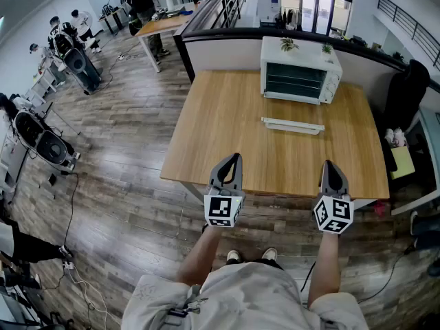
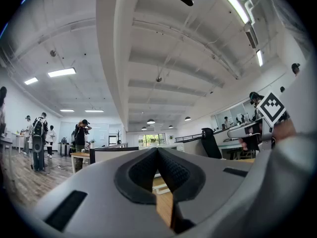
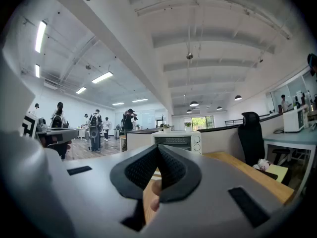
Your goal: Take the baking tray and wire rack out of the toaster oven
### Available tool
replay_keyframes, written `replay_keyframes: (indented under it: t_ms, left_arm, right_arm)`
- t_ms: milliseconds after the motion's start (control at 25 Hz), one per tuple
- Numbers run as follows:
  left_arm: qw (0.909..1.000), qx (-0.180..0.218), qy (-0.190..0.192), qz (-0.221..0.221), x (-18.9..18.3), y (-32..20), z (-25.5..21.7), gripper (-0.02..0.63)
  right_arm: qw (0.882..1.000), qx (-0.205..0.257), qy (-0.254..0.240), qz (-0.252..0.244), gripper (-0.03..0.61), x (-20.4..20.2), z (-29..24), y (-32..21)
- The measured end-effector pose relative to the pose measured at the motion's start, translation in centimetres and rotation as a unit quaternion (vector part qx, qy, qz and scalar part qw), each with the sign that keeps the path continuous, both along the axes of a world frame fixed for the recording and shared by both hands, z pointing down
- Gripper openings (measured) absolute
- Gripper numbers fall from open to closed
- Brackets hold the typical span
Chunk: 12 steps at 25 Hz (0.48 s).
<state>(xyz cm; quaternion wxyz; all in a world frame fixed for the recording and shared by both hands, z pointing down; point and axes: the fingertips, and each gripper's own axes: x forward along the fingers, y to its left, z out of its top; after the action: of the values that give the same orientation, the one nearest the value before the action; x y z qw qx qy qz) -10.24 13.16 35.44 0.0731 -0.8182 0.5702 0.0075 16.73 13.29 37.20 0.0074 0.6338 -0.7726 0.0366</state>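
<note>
Nothing is out yet — the white toaster oven (image 1: 300, 71) sits far across the light wooden table (image 1: 227, 129), door dropped open, baking tray and wire rack apparently still inside. The left gripper (image 1: 236, 156) and right gripper (image 1: 330, 163) hover clenched and empty — well short of it.

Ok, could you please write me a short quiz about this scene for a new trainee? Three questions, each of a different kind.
1. True or false: the left tool is holding a wire rack.
2. What stands on top of the toaster oven? A) a kettle B) two small plants C) a stack of plates
3. Fill in the missing word: the jaws of the right tool are ___.

Key
1. False: its jaws are together and it holds no rack.
2. B
3. shut
</note>
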Motion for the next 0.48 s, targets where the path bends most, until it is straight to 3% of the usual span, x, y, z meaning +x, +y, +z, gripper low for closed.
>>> replay_keyframes:
  t_ms: [480]
  left_arm:
    - [0.9999, -0.009, 0.008, 0.005, 0.64, -0.51, 0.52, 0.015]
  right_arm:
    - [1.0, 0.012, -0.007, 0.025, 0.02, 0.67, -0.04, -0.24]
